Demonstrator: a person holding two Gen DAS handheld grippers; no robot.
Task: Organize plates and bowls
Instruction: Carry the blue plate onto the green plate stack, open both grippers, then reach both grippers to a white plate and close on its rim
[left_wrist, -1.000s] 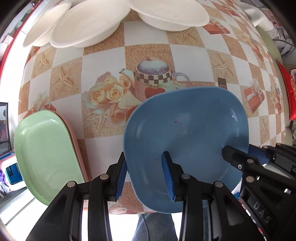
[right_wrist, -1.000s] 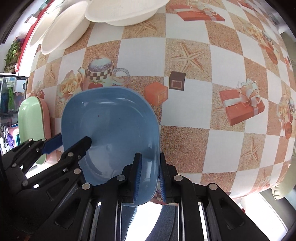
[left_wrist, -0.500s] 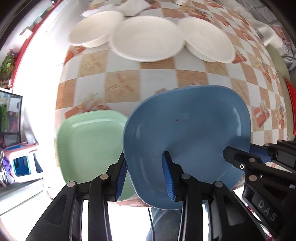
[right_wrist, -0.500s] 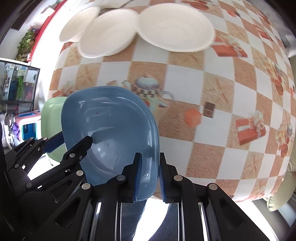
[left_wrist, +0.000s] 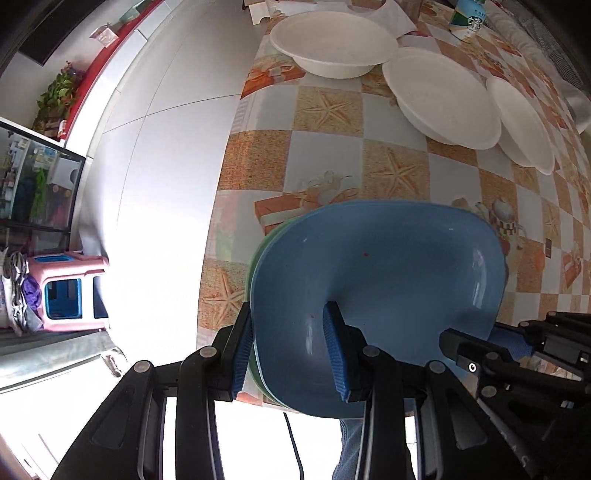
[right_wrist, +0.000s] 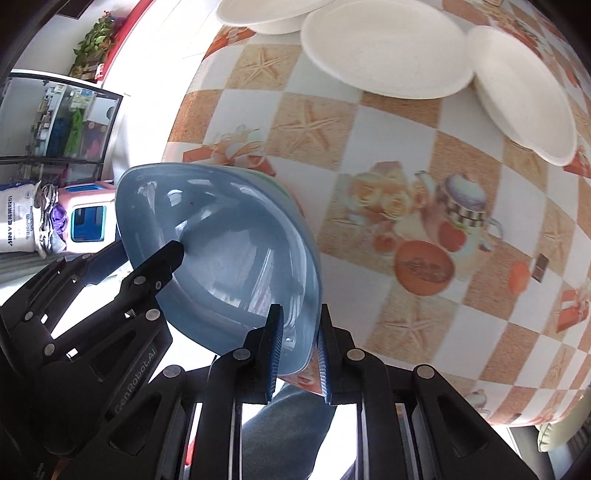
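The left gripper (left_wrist: 288, 347) had its jaws clenched on the near left rim of the blue plate (left_wrist: 388, 280), one blue pad outside the rim and the other inside the dish. The right gripper (right_wrist: 297, 345) had its jaws clenched on the opposite near edge of the same blue plate (right_wrist: 221, 251), the rim pinched thin between its two pads. In the left wrist view the right gripper's black fingers showed at the plate's lower right corner; in the right wrist view the left gripper's black fingers reached onto the plate's left side.

The blue plate was held over the near left corner of the surface (left_wrist: 332, 147), directly above a green plate (left_wrist: 264, 243), of which only a thin sliver of rim showed along the blue plate's left edge. Whether the two plates touched could not be told.

Farther out on the checkered tablecloth, three white bowls (left_wrist: 439, 96) sat in an overlapping row along the far side, well apart from the blue plate. A bottle (left_wrist: 467, 18) stood beyond them. Off the surface's left edge, a pink stool (left_wrist: 70, 291) stood on the pale floor.
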